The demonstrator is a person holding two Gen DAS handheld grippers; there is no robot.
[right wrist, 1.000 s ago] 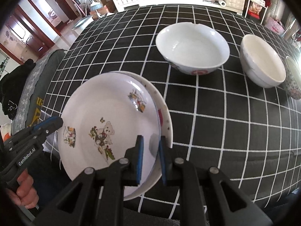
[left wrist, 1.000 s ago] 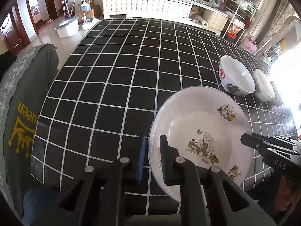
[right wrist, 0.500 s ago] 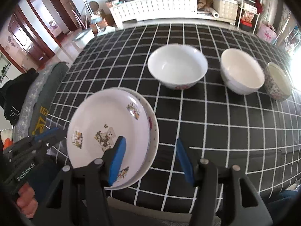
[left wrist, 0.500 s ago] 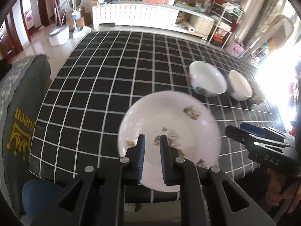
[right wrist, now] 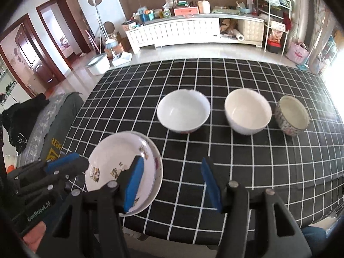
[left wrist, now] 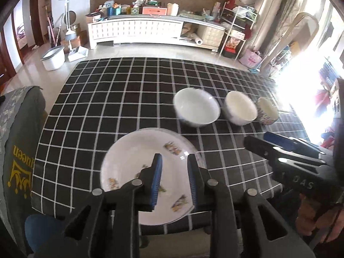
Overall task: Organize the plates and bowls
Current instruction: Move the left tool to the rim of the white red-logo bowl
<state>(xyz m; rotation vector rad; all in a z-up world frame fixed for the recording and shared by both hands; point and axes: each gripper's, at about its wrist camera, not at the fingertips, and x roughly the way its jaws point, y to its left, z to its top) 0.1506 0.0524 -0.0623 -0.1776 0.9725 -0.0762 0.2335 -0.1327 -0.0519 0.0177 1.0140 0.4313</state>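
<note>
Sunlight is flooding in from the 3 o'clock side of a cluttered living room, where a long white cabinet is running along the back wall at 12 o'clock and a white tub is sitting on the floor beside a mop. A black tablecloth with a white grid is covering the table.

At about 7 o'clock in the right wrist view, two plates are lying stacked near the table's front edge: the top plate, printed with small cartoon figures, is resting inside the lower plate, whose rim is peeking out on the 3 o'clock side. Three bowls are standing in a row well beyond the stack: a white bowl, a cream bowl just beside it toward 3 o'clock, and a small patterned bowl at the end, each standing apart from its neighbour.

The left gripper is hovering above the stack with its blue-padded fingers narrowly parted and gripping nothing; how far above the plate it is hanging cannot be told. The right gripper is hanging at the stack's 3 o'clock side with its fingers spread wide, also holding nothing.
</note>
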